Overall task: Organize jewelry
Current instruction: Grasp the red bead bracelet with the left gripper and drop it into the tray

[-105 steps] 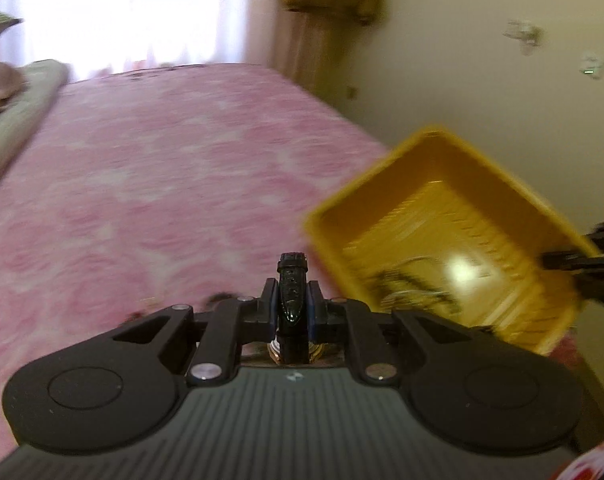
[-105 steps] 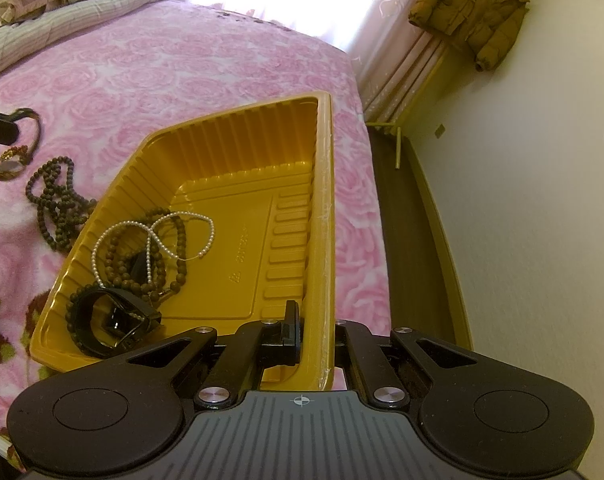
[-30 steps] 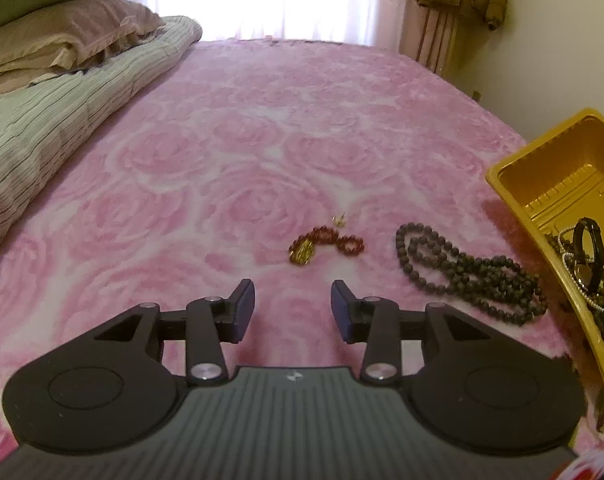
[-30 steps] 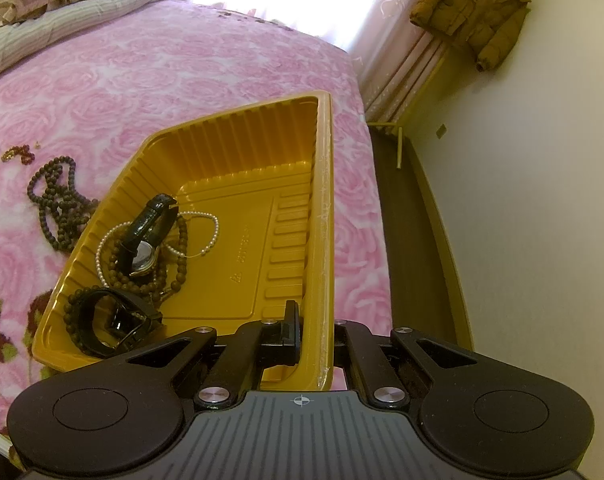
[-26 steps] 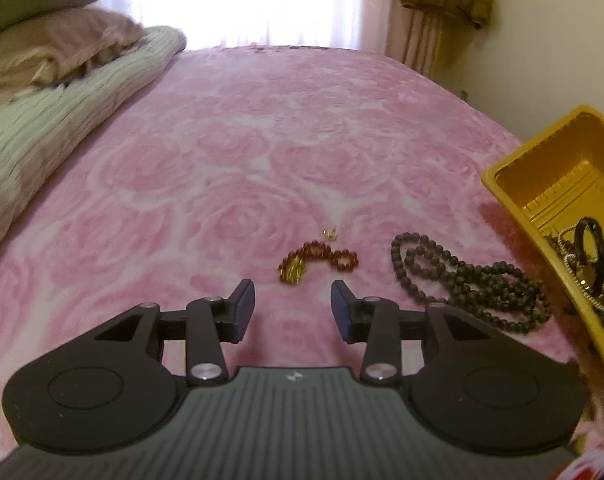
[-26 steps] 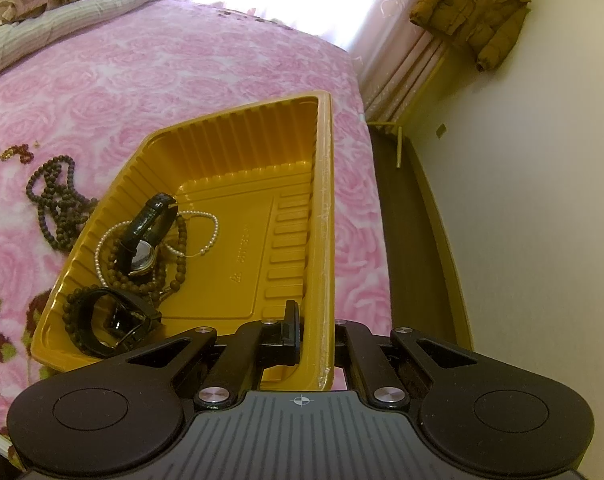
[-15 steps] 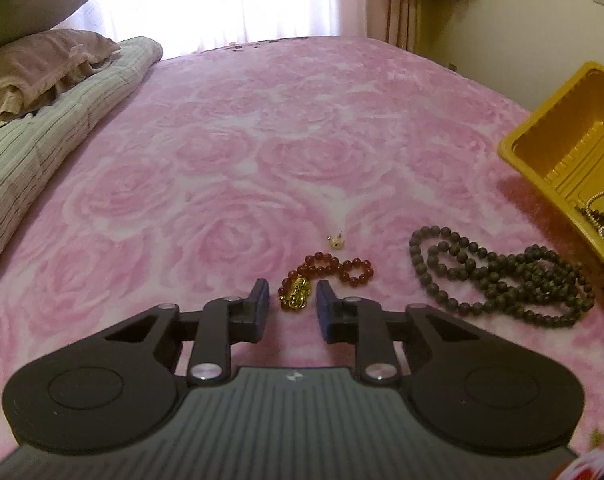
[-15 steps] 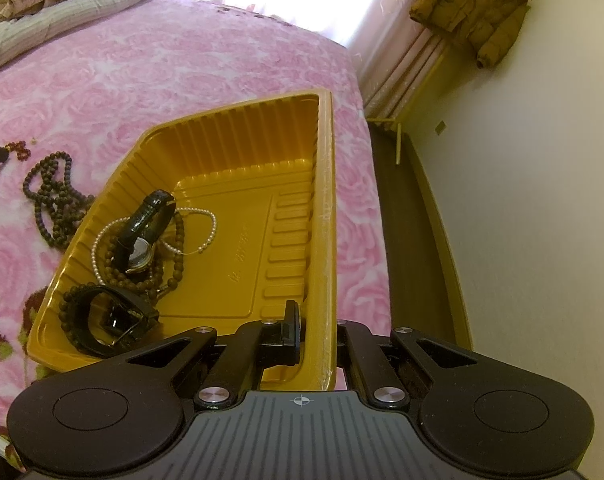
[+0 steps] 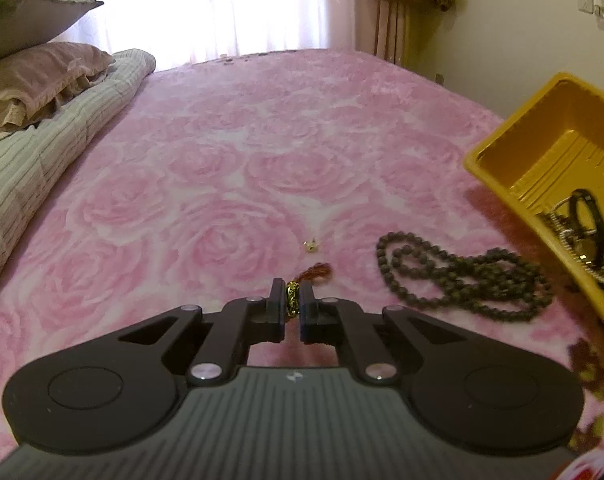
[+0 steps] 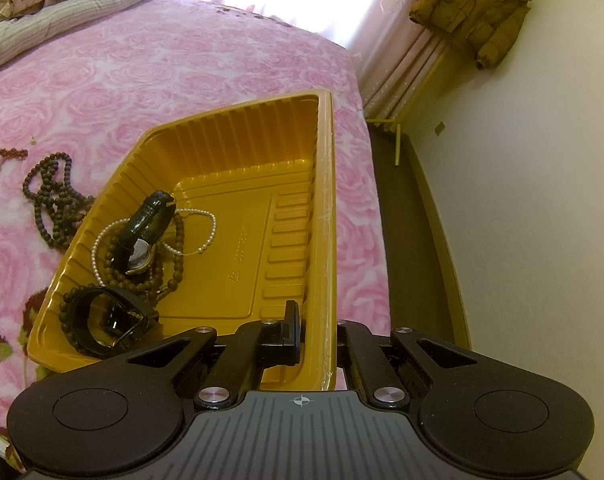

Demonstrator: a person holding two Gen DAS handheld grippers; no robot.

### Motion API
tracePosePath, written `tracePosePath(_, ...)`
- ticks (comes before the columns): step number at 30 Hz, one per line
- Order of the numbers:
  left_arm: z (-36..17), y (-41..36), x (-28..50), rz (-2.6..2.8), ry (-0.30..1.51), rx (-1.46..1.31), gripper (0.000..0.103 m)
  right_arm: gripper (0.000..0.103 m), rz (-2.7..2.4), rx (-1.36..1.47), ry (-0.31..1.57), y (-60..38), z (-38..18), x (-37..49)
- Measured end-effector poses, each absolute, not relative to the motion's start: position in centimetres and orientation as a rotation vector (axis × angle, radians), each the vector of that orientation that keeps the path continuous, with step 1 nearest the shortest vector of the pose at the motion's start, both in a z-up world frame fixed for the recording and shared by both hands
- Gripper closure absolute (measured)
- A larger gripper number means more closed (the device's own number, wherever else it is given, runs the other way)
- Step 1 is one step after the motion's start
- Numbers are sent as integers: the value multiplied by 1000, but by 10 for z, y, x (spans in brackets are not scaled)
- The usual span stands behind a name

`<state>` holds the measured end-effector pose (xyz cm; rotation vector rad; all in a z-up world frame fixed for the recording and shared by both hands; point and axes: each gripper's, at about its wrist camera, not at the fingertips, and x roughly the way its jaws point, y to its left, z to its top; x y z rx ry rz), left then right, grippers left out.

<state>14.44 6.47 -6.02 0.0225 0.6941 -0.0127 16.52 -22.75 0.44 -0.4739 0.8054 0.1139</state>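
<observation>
The left gripper (image 9: pixel 292 300) is closed on the red bead bracelet (image 9: pixel 317 271) upon the pink bedspread (image 9: pixel 222 168). Only the right wrist view shows the right gripper (image 10: pixel 317 332) clamped on the yellow tray (image 10: pixel 325 184) rim.

Bed (image 9: pixel 286 128): pillows (image 9: pixel 38 68) and folded quilt (image 9: pixel 50 148) along its left edge. Tray (image 10: pixel 238 184) at the right edge, its near wall between the right tool's (image 10: pixel 317 340) closed jaws. In the tray's near left corner: two wristwatches (image 10: pixel 142 232), pearl string (image 10: pixel 206 236), bead strands. Bead necklace (image 9: pixel 457 276) on the bed just left of the tray. Bead bracelet (image 9: pixel 315 271) further left, its charm pinched in the left tool (image 9: pixel 290 306). Small earring (image 9: pixel 311 245) just beyond the bracelet.
</observation>
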Motion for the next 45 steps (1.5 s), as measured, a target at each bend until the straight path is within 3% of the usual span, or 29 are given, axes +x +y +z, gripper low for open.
tracePosePath(11, -20, 58, 122, -46, 654, 2, 98, 100, 113, -471, 803, -226, 4, 166)
tracePosePath(32, 1, 19, 120, -175, 636, 1, 98, 100, 113, -470, 802, -226, 5, 165)
tracePosePath(45, 25, -75, 124, -514, 616, -45, 98, 100, 115, -457, 803, -226, 8, 164)
